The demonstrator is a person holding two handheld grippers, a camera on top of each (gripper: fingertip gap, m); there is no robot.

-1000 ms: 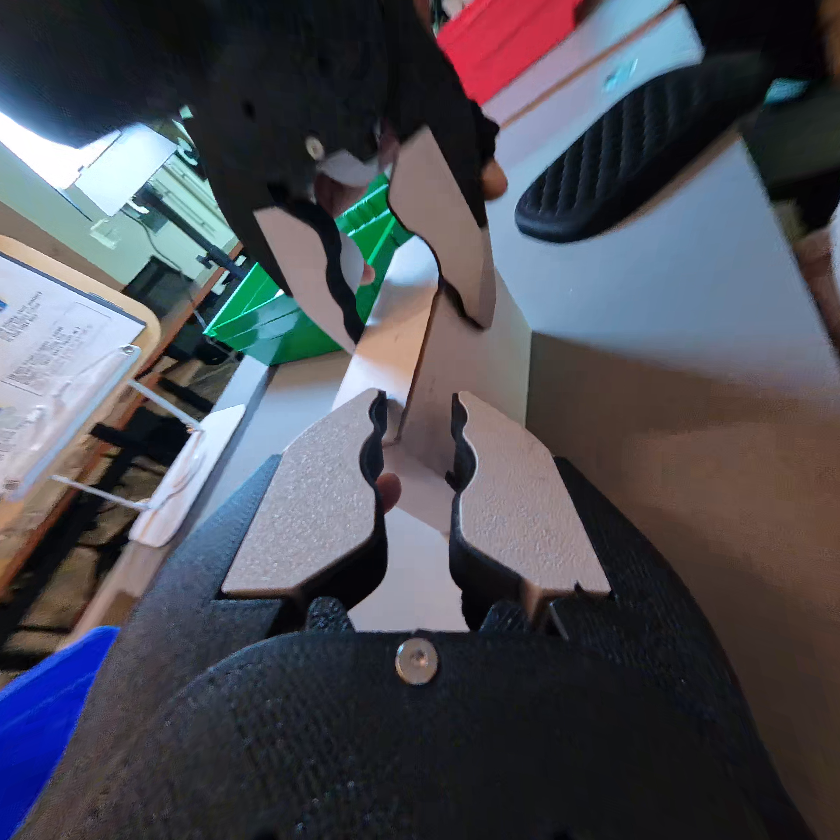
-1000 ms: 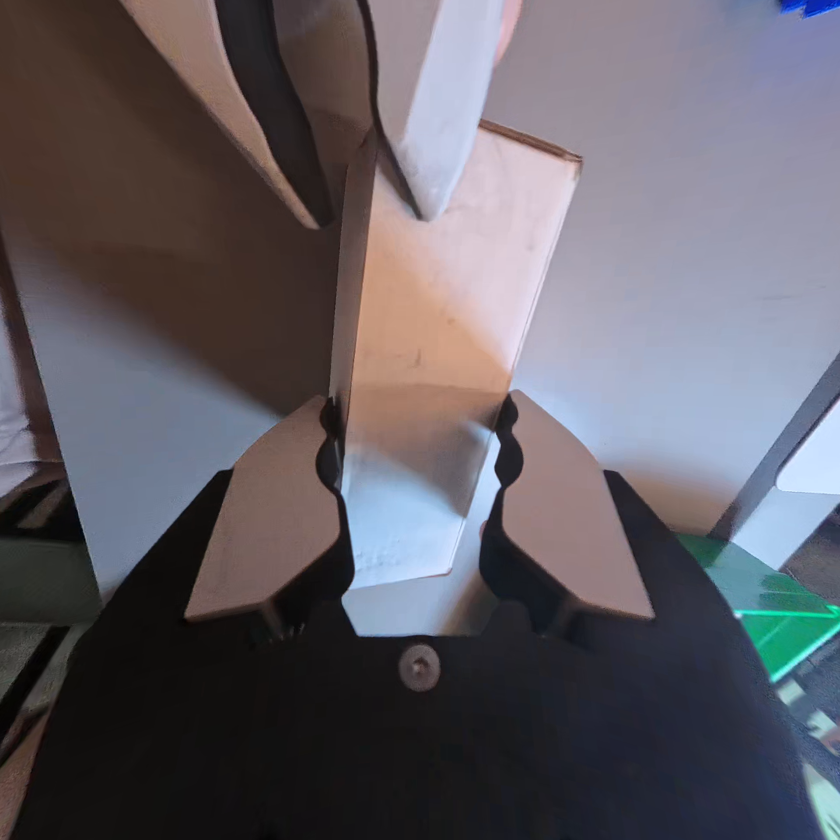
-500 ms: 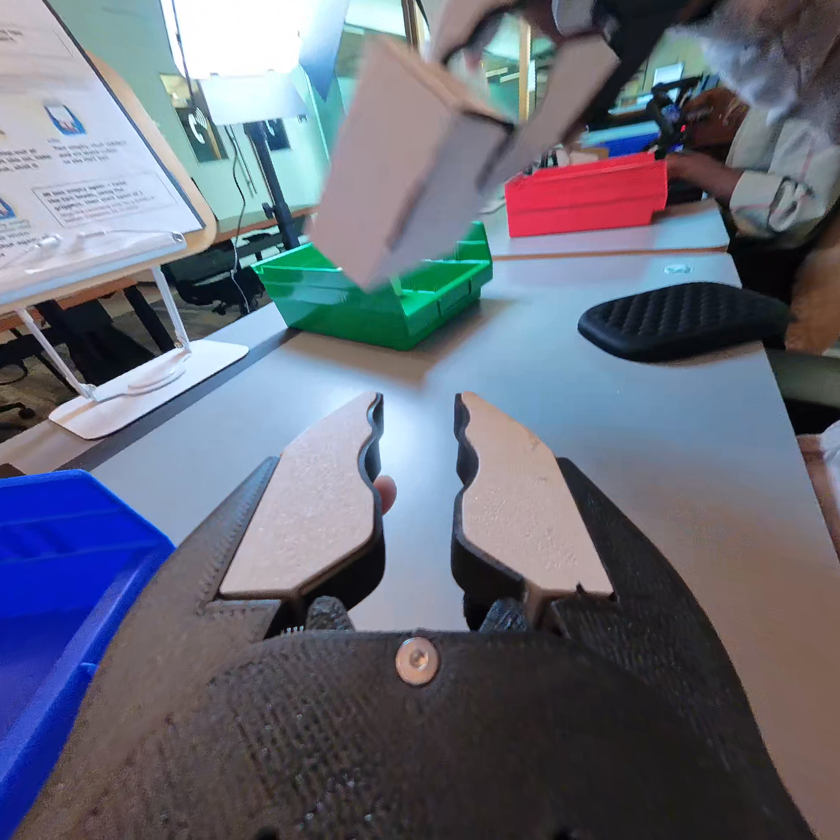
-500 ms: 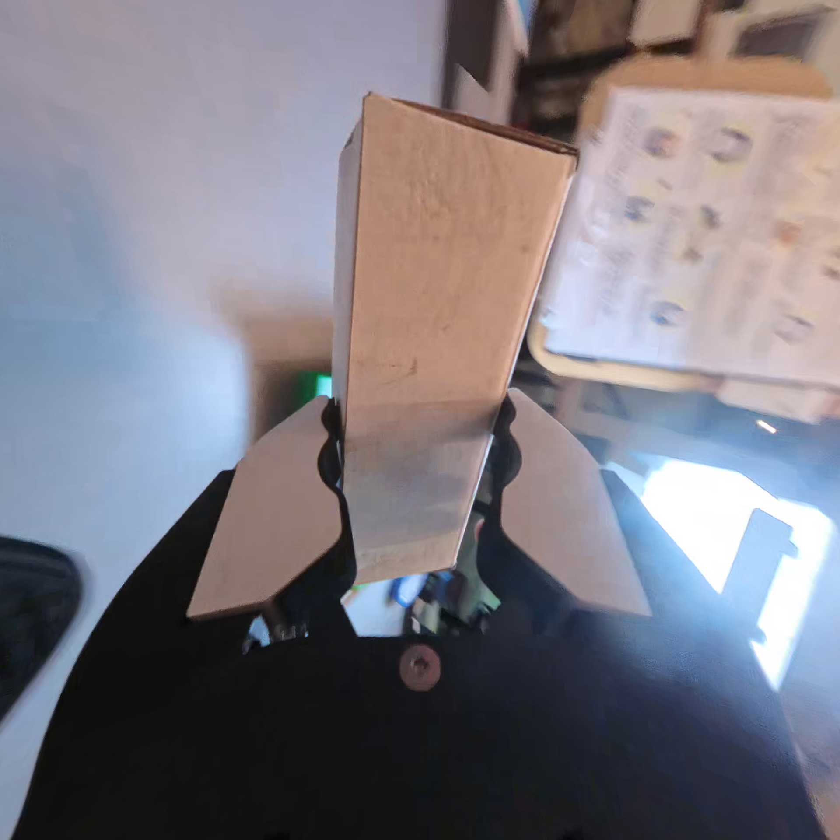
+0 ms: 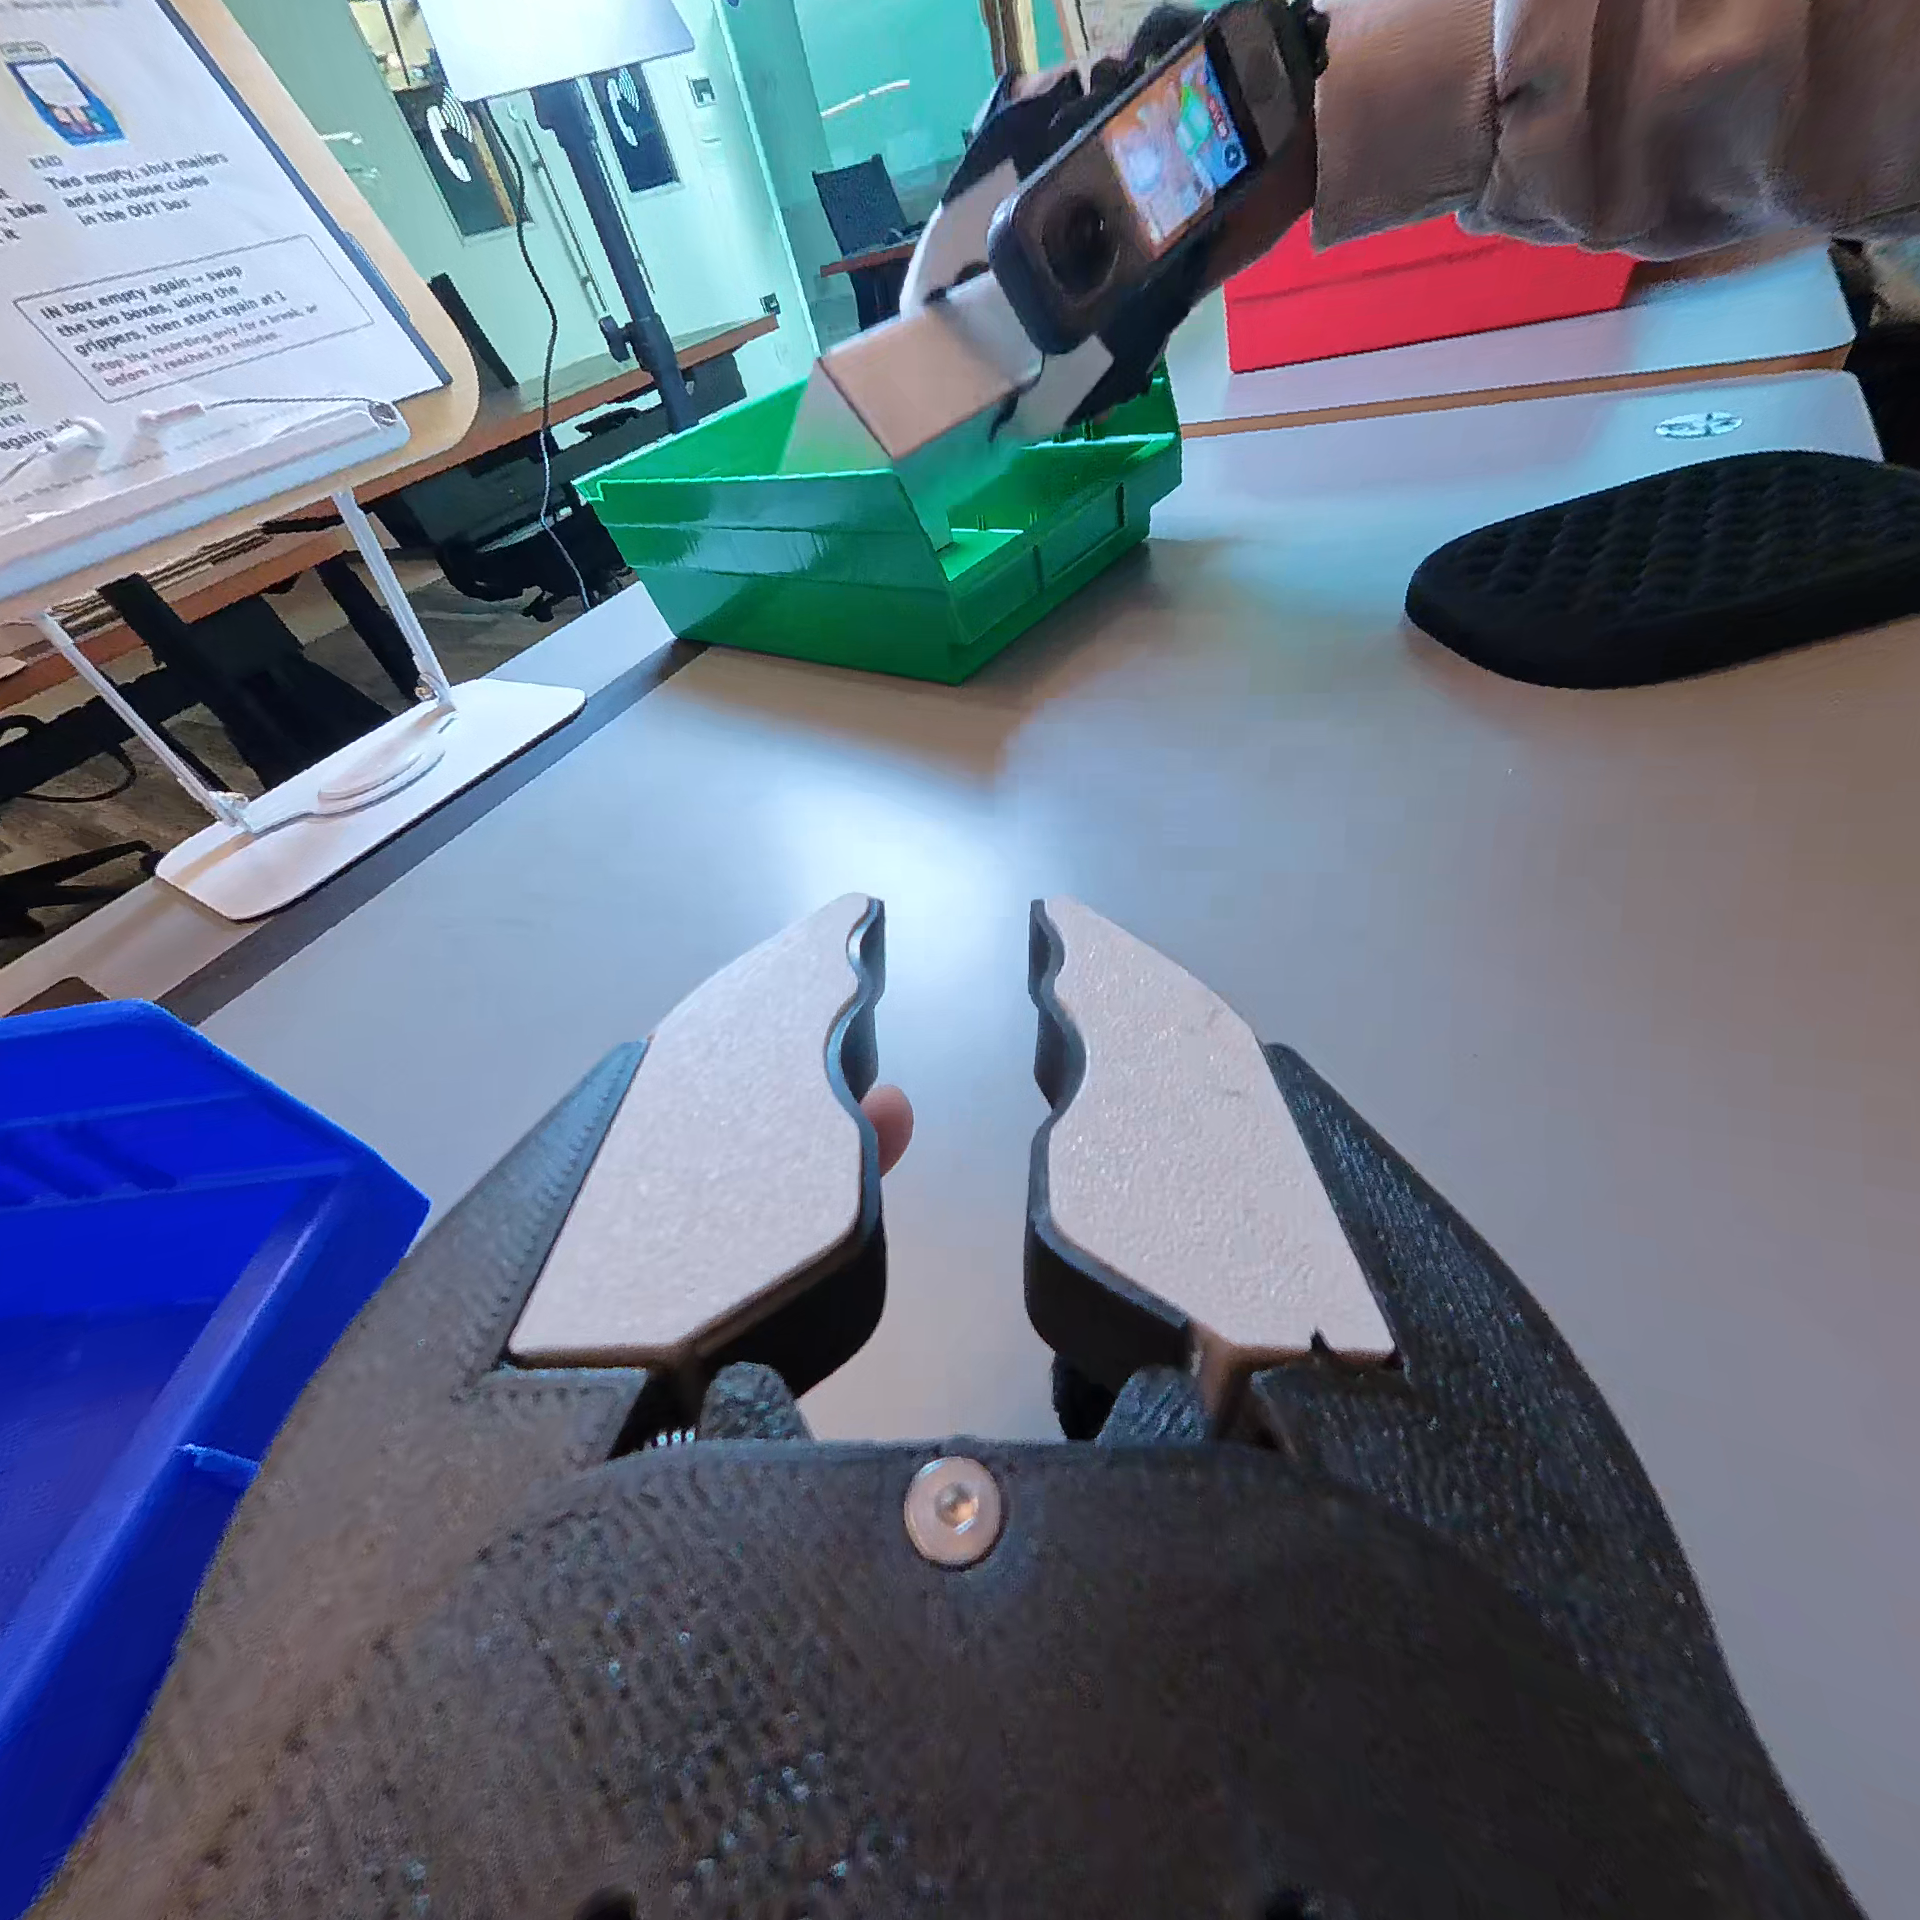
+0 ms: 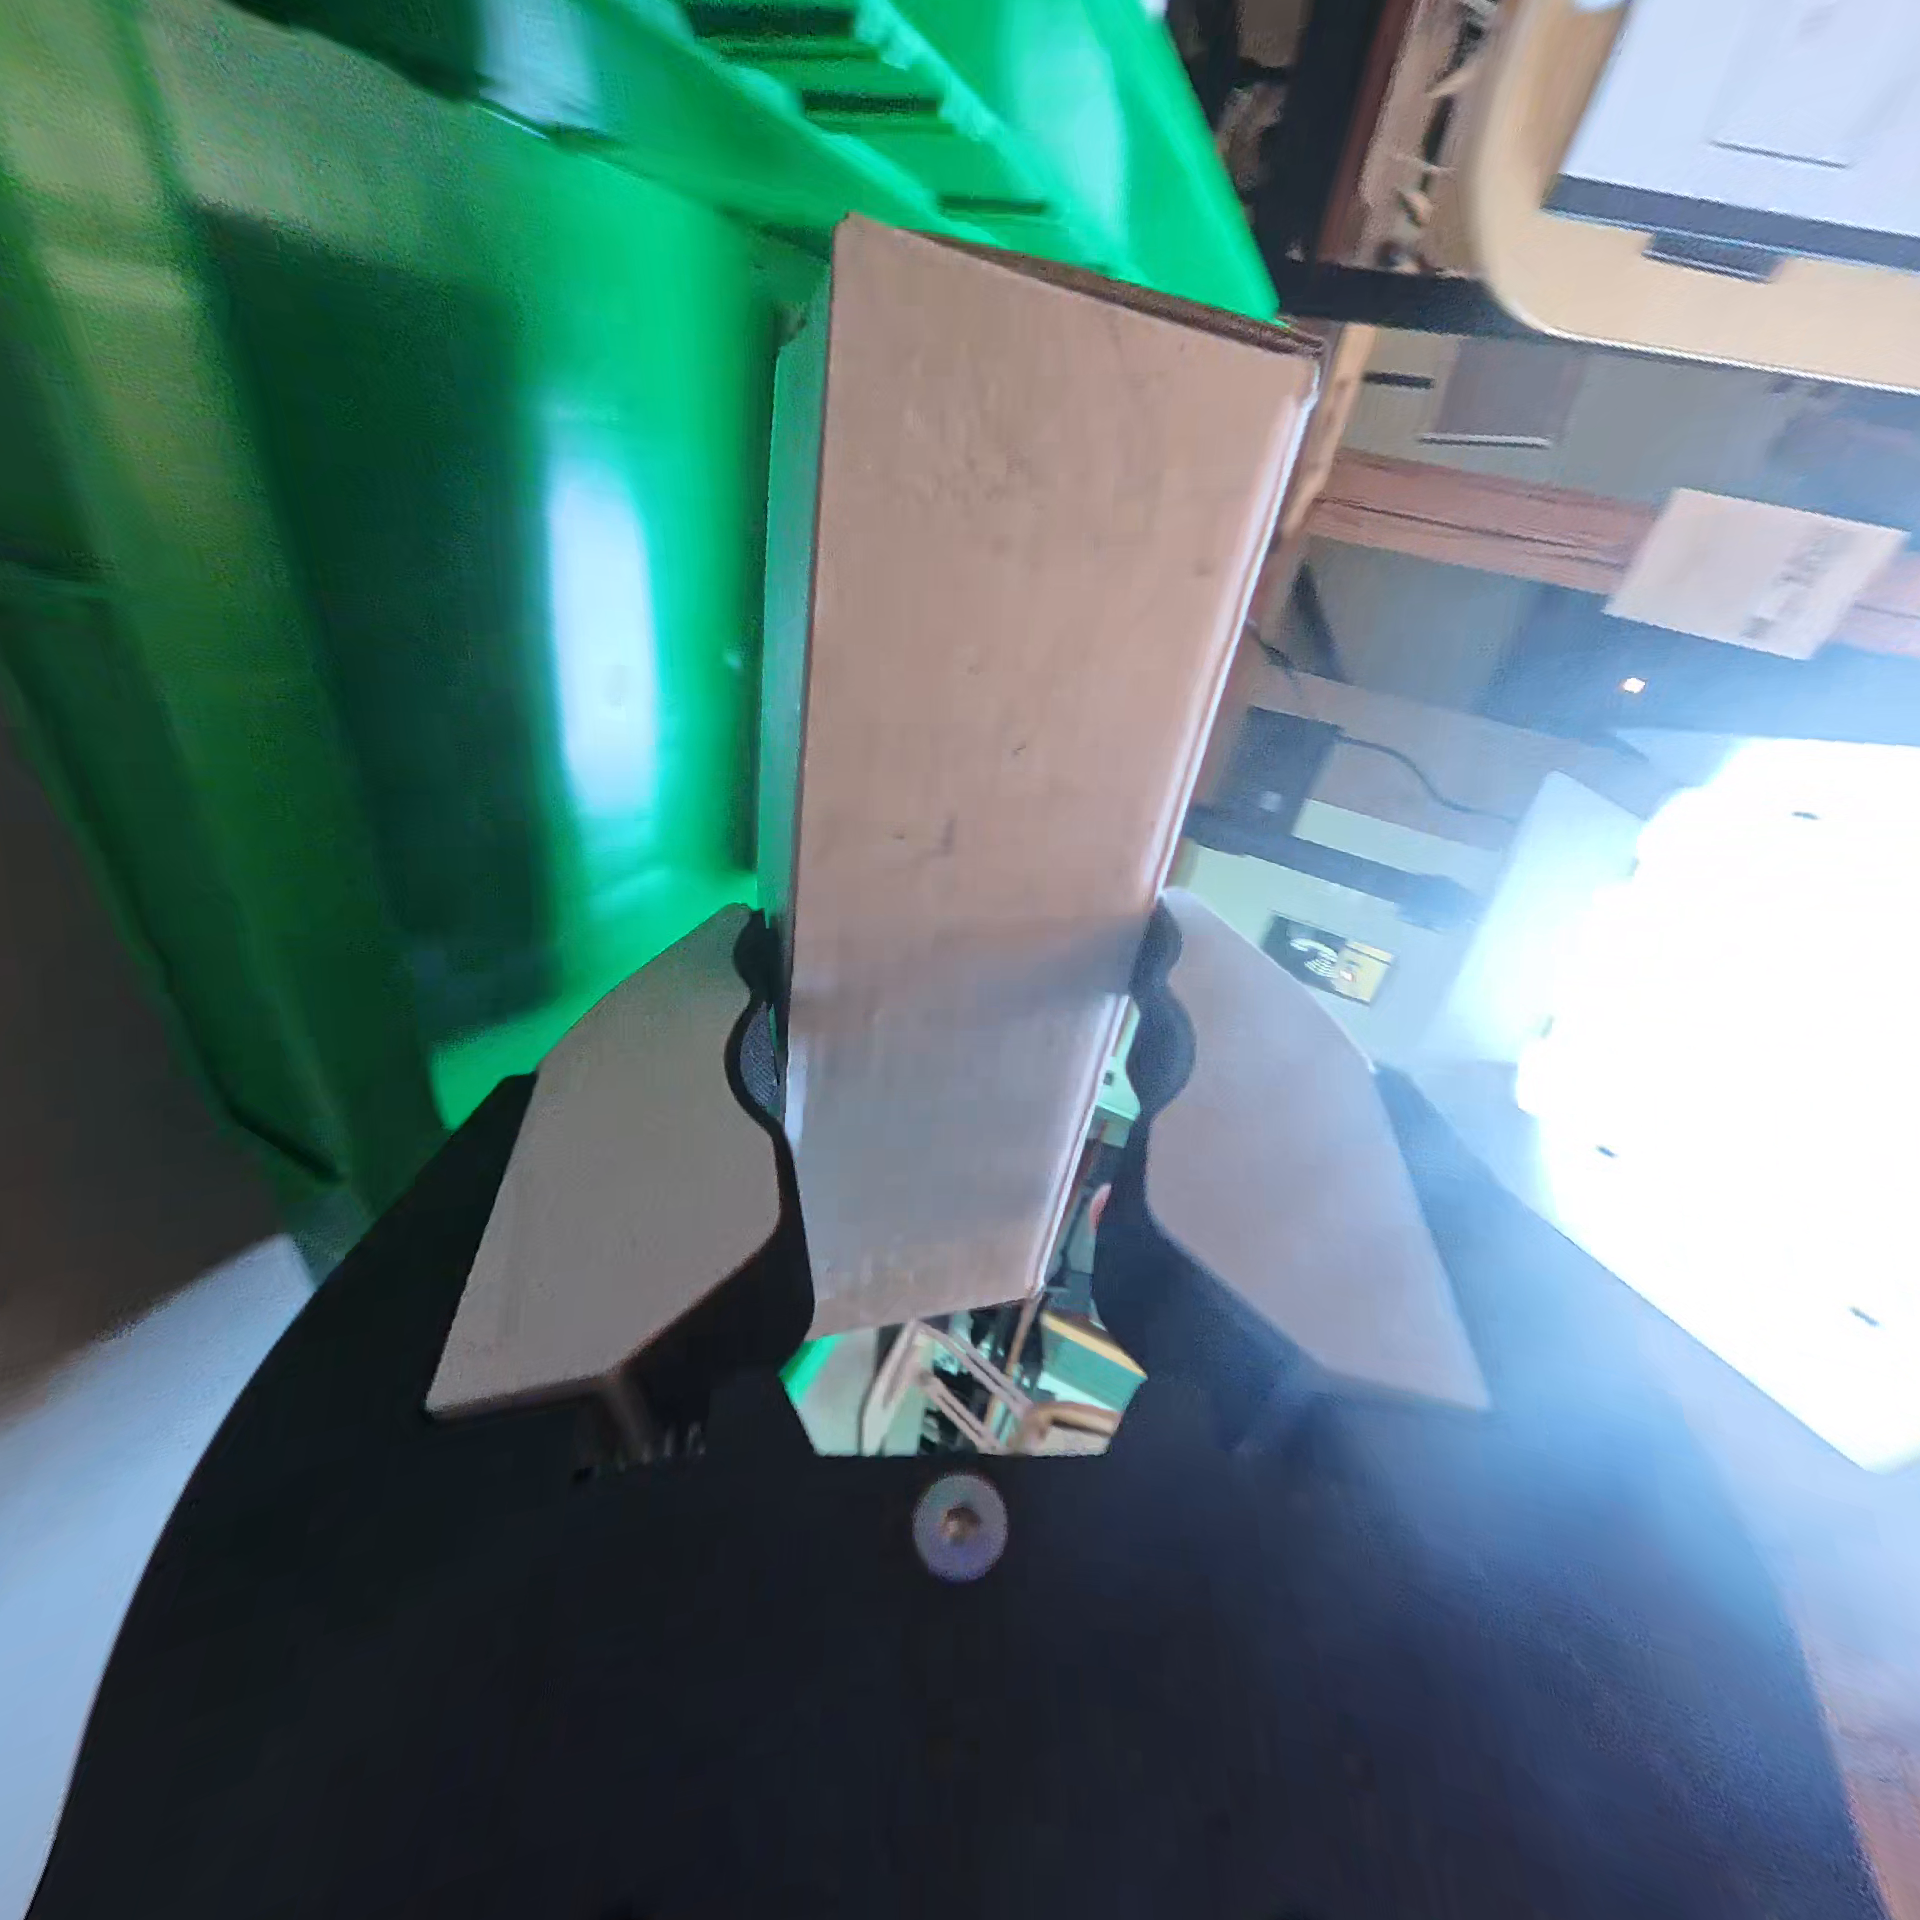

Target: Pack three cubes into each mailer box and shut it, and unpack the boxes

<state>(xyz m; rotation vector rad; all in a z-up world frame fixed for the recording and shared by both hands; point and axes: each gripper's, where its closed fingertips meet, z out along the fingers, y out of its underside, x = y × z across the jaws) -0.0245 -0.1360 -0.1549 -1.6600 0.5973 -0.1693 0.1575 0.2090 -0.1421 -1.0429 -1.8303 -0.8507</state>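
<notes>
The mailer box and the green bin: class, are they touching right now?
Cannot tell. In the left wrist view the mailer box, clamped in the right claw, overlaps the green bin; neither view plainly shows contact or a gap.

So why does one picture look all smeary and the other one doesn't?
Right wrist view: the green bin and background streak with motion blur, a window glares white; the held mailer box stays fairly sharp. Left wrist view: crisp, though wide-angle bending curves the table.
</notes>
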